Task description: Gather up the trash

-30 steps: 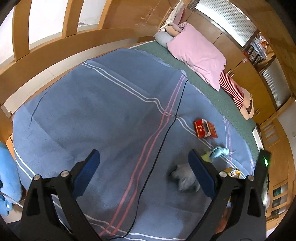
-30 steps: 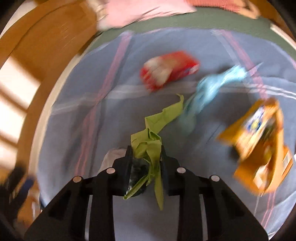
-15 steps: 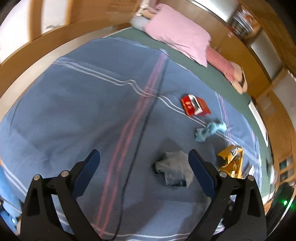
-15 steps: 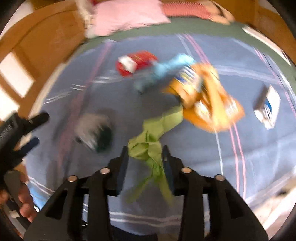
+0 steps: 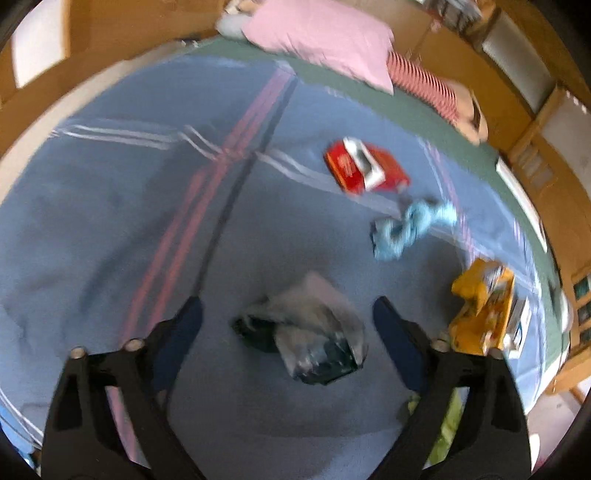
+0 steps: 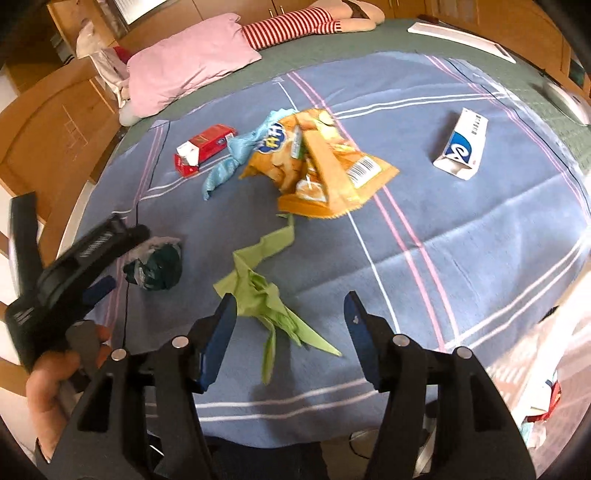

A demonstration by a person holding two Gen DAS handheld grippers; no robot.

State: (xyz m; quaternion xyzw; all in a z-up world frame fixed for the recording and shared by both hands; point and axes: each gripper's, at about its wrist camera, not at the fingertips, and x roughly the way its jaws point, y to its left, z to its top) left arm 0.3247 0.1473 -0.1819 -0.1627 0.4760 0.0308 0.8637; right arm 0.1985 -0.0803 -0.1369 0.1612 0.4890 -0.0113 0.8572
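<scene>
Trash lies on a blue blanket (image 6: 461,236). A green wrapper (image 6: 264,291) lies loose between the fingers of my open right gripper (image 6: 290,306). Beyond it are an orange snack bag (image 6: 317,162), a light blue wrapper (image 6: 231,158), a red box (image 6: 205,147) and a white and blue box (image 6: 461,144). A crumpled grey and dark green bag (image 5: 310,332) lies between the fingers of my open left gripper (image 5: 288,317). That bag (image 6: 159,266) also shows in the right wrist view, beside the left gripper's body (image 6: 74,266).
A pink pillow (image 6: 188,70) and a striped doll (image 6: 295,22) lie at the bed's far end. A black cable (image 5: 229,206) runs across the blanket. Wooden bed frame and cabinets (image 5: 535,122) surround the bed. More litter (image 6: 543,406) lies off the blanket's lower right edge.
My right gripper has opened and let the green wrapper drop onto the blanket. My left gripper has moved right and closer to the grey and green bag.
</scene>
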